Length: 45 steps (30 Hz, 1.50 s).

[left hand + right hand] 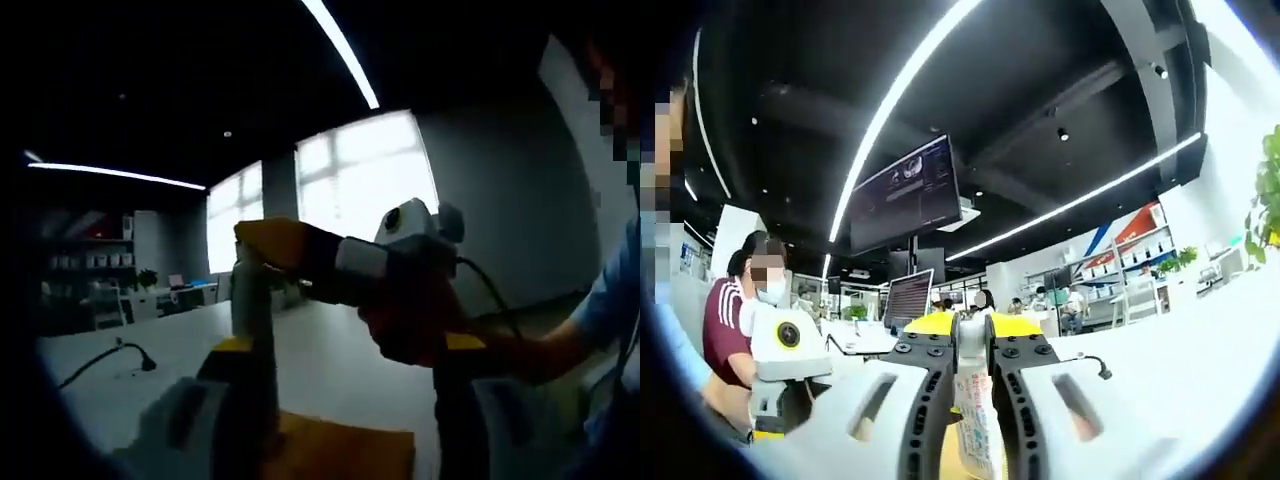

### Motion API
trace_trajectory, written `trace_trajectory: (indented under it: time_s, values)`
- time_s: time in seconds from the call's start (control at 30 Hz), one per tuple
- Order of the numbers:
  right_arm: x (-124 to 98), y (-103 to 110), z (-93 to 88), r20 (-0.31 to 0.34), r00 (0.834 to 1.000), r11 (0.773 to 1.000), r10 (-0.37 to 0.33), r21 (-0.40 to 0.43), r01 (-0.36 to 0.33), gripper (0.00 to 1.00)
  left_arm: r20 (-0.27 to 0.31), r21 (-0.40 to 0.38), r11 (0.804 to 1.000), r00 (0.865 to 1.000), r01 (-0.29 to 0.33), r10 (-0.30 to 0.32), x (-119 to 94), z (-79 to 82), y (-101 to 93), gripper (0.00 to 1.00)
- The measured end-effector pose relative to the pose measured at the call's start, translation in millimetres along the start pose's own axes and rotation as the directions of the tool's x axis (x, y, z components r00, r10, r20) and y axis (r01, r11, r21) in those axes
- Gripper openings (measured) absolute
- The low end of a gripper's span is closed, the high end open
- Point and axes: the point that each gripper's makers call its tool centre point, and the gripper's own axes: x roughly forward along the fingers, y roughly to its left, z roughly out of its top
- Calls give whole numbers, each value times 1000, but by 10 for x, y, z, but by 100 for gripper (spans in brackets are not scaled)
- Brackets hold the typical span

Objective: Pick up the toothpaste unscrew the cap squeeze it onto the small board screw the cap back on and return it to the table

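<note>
In the right gripper view the right gripper (962, 345) has its fingers closed on the toothpaste (974, 425), a pale printed tube that stands upright, pinched between the two yellow-tipped fingers and running down between them to the bottom edge of the view. To the left in that view the left gripper (790, 355) shows, close beside the tube. In the left gripper view the left gripper (345, 350) rises from the bottom with its fingers set apart, one on each side; the right gripper (262, 240) comes in from the right, held by a person's hand (420, 320), its yellow tip reaching over a pale upright shape by the left finger, too dim to tell what it is or whether anything touches it, so I cannot tell if the left fingers grip anything. Below lies the white counter (330, 360), with an orange board (350, 455) at the bottom edge between the left fingers and a black cable (105, 360) further off.
</note>
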Motion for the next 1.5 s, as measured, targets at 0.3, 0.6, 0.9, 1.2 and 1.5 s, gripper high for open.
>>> trace_trajectory:
  time_s: [0.3, 0.6, 0.9, 1.2, 1.5]
  values:
    - [-12, -36, -7, -10, 1000, 1000, -8, 14, 8, 10, 6, 14, 1000, 1000, -26, 26, -14, 12, 22, 74]
    - [13, 248, -9, -6, 994, 993, 108, 50, -108, 10, -29, 57, 990, 991, -129, 131, -63, -76, 264, 33]
    - [13, 487, 76, 20, 956, 946, 294, 140, -294, 10, -9, -186, 978, 995, 92, -96, -94, -41, 124, 9]
    - [-121, 778, 342, 233, 781, 650, 580, 445, -616, 10, 129, -281, 780, 827, 559, -547, -271, 176, -315, 8]
    - [-197, 693, 502, 291, 755, 645, 588, 395, -655, 10, 87, -195, 623, 646, 757, -758, -81, 225, -484, 9]
